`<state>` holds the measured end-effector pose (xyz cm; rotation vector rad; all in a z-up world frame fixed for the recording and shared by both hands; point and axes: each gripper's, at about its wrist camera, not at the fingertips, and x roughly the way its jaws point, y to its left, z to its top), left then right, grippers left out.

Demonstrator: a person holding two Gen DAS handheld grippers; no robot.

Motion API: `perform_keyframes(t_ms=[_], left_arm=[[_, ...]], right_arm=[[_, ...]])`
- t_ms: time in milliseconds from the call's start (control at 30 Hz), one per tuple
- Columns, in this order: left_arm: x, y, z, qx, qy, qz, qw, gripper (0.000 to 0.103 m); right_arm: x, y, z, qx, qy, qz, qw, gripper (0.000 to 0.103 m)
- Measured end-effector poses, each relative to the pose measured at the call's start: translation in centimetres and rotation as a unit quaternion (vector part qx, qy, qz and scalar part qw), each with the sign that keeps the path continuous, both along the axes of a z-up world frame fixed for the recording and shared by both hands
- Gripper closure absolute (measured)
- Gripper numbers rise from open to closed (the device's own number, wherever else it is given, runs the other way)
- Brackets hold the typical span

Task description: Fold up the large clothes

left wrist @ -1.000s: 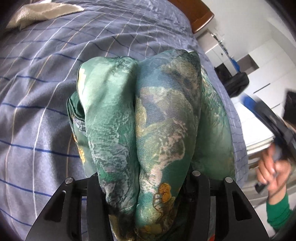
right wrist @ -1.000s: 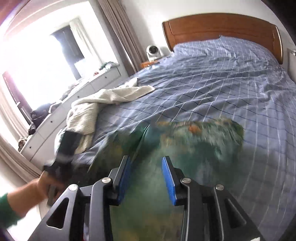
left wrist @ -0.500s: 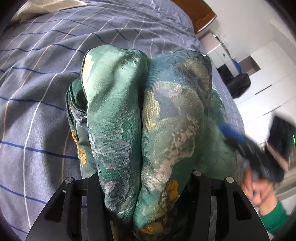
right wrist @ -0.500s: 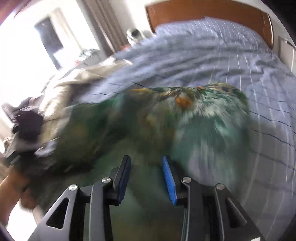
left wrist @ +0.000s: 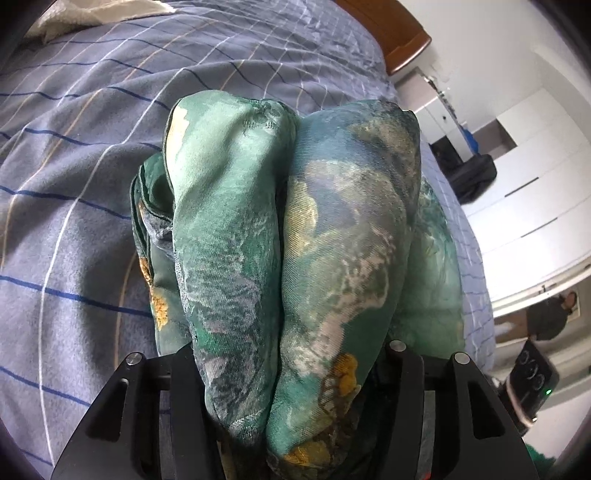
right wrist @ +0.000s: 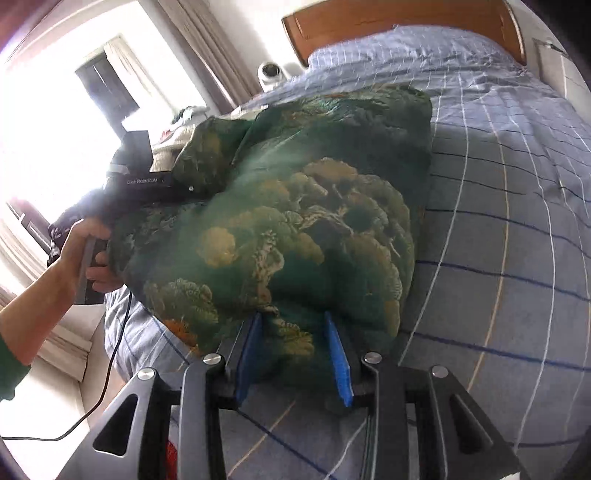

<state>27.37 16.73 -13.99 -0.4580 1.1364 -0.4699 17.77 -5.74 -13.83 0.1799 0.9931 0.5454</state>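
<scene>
Meanwhile, green patterned garment [left wrist: 295,240] bulging mid-frame over a blue checked bedspread [left wrist: 74,184], left gripper [left wrist: 291,417] clamping its bunched folds, right gripper [right wrist: 293,350] at lower centre, blue pads [right wrist: 338,365] parted around a fold, grip uncertain, wooden headboard [right wrist: 399,22] topping the frame.

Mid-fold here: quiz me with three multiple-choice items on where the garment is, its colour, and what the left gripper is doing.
1. The garment lies on:
A. a blue checked bed
B. a wooden floor
C. a white desk

2. Its main colour:
A. red
B. green
C. black

3. The left gripper is:
A. open, holding nothing
B. out of view
C. shut on bunched cloth

Key: 1 A, the checked bedcover surrounds it; 2 B, green print with yellow patches; 3 C, folds fill the space between its fingers in the left wrist view.
</scene>
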Motion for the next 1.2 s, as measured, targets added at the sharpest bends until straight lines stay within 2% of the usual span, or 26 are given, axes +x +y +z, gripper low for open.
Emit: perform_keyframes(t_ms=[67, 167, 233, 333, 400, 467, 533, 633, 700, 767, 833, 867, 933, 1000, 1200], left_arm=[[-0.2, -0.1, 0.7, 0.004, 0.001, 0.004, 1.0000, 0.046], [-0.4, -0.6, 1.8, 0.007, 0.008, 0.011, 0.9999, 0.036], [-0.6, -1.1, 2.4, 0.016, 0.013, 0.010, 0.9997, 0.030], [-1.0, -1.1, 4.1, 0.018, 0.020, 0.001, 0.9996, 0.029], [-1.9, 0.9, 5.8, -0.021, 0.014, 0.007, 0.9997, 0.028], [-2.9, 3.6, 6.6, -0.051, 0.003, 0.028, 0.9983, 0.025], [-4.0, 6.3, 6.7, -0.067, -0.016, 0.049, 0.9964, 0.015], [-4.8, 8.5, 4.9, -0.109, -0.014, 0.059, 0.9921, 0.014], [-4.8, 8.3, 3.3, -0.150, -0.004, 0.047, 0.9876, 0.014], [-4.5, 7.1, 2.5, -0.161, -0.004, 0.021, 0.9867, 0.013], [-3.8, 5.2, 1.8, -0.147, -0.007, -0.011, 0.9891, 0.012], [-3.4, 4.2, 1.5, -0.125, -0.009, -0.022, 0.9919, 0.011], [-2.8, 2.9, 1.1, -0.080, -0.013, -0.029, 0.9963, 0.009], [-1.9, 2.2, 0.6, -0.053, -0.007, -0.028, 0.9982, 0.003], [2.4, 1.0, -2.2, -0.072, 0.040, -0.037, 0.9960, 0.000]], right_arm=[[-0.3, -0.2, 1.3, -0.015, 0.013, -0.003, 1.000, 0.067], [-1.2, 1.0, 4.8, -0.046, -0.037, -0.002, 0.998, 0.064], [-0.7, 3.0, 6.2, -0.035, -0.063, 0.023, 0.997, 0.064], [0.9, 7.3, 6.7, 0.006, -0.086, 0.073, 0.994, 0.064], [2.3, 10.4, 4.7, 0.031, -0.049, 0.119, 0.991, 0.064], [3.0, 12.7, 1.9, -0.013, -0.020, 0.127, 0.992, 0.064], [2.6, 13.4, 1.0, -0.032, -0.033, 0.132, 0.990, 0.064], [2.2, 13.1, 1.0, -0.033, -0.041, 0.128, 0.990, 0.065], [2.1, 12.9, 0.8, -0.032, -0.039, 0.129, 0.990, 0.066], [2.1, 12.9, 0.7, -0.035, -0.039, 0.132, 0.990, 0.066], [2.5, 13.1, 0.8, -0.041, -0.038, 0.133, 0.990, 0.066], [2.4, 13.1, 0.8, -0.044, -0.037, 0.133, 0.989, 0.066], [2.6, 13.5, 1.1, -0.045, -0.036, 0.132, 0.989, 0.066], [2.6, 13.8, 1.2, -0.048, -0.037, 0.133, 0.989, 0.066], [1.9, 14.4, 1.0, -0.061, -0.053, 0.122, 0.989, 0.066]])
